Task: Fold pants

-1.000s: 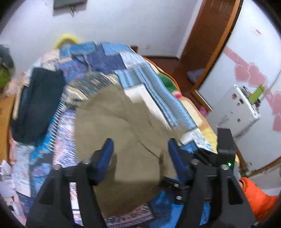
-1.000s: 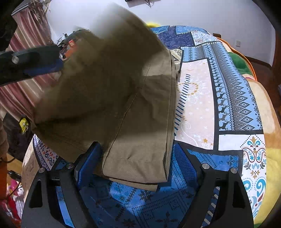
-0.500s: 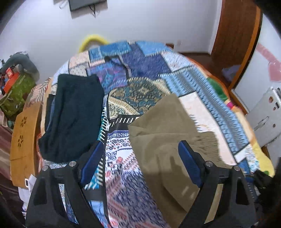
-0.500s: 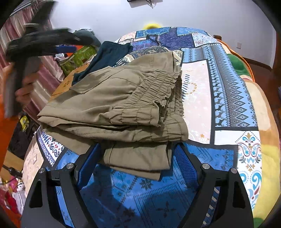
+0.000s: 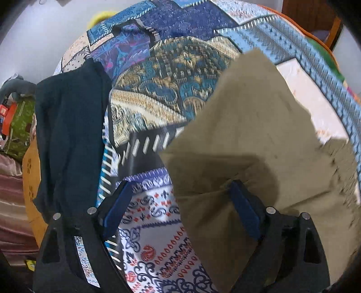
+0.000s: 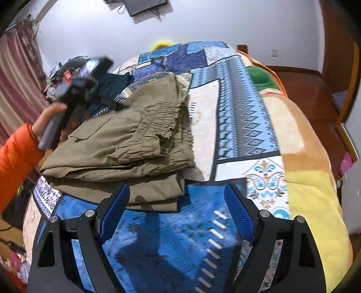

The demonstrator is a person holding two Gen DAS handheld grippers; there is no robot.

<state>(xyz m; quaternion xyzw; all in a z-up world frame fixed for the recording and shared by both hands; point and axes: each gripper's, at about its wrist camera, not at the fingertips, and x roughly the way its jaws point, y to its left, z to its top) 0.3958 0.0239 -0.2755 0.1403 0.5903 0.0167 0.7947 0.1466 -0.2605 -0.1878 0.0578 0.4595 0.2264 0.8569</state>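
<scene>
Since half a second ago the left gripper has dropped closer over the bed, its fingers spread wide with nothing between them — one pad hangs above the khaki pants. These lie folded in a stack near the bed's front left corner. Beside them, along the left edge, lies a dark garment. The right gripper hovers just short of the stack, fingers apart and empty.

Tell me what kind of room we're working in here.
Most likely a bedroom: the khaki pants lie folded on a bed under a patchwork quilt, with a curtain and a wall-mounted screen behind.
</scene>
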